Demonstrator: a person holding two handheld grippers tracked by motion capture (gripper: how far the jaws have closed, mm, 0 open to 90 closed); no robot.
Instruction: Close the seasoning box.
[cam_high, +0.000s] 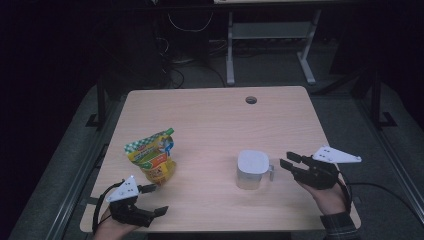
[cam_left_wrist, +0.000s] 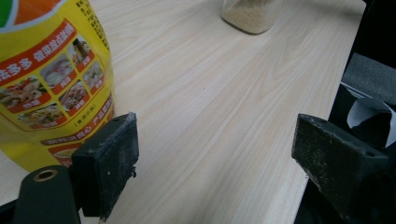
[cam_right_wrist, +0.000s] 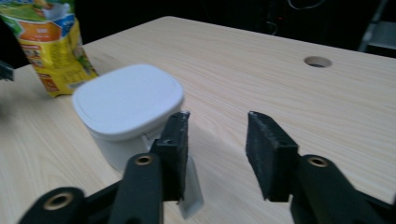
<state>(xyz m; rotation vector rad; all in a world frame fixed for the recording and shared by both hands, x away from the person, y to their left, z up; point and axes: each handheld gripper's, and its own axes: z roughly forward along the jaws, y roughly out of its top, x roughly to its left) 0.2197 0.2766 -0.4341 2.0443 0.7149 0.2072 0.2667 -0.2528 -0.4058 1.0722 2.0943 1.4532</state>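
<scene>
A yellow and green snack pouch (cam_high: 152, 157) stands at the front left of the wooden table (cam_high: 215, 117). My left gripper (cam_high: 157, 199) is open just in front of it; in the left gripper view the pouch (cam_left_wrist: 51, 79) rises behind the left jaw of that gripper (cam_left_wrist: 215, 140), with bare table between the jaws. A clear container with a white lid (cam_high: 251, 170) stands at the front right, pale grains in its base (cam_left_wrist: 250, 14). My right gripper (cam_high: 286, 160) is open just right of it. In the right gripper view the container (cam_right_wrist: 128, 100) sits beside the left jaw of that gripper (cam_right_wrist: 217, 140), nothing between the pads.
A round cable hole (cam_high: 251, 100) lies near the table's far edge. Behind the table stand a white desk frame (cam_high: 270, 45) and loose cables on a dark floor. The table's front edge is close under both hands.
</scene>
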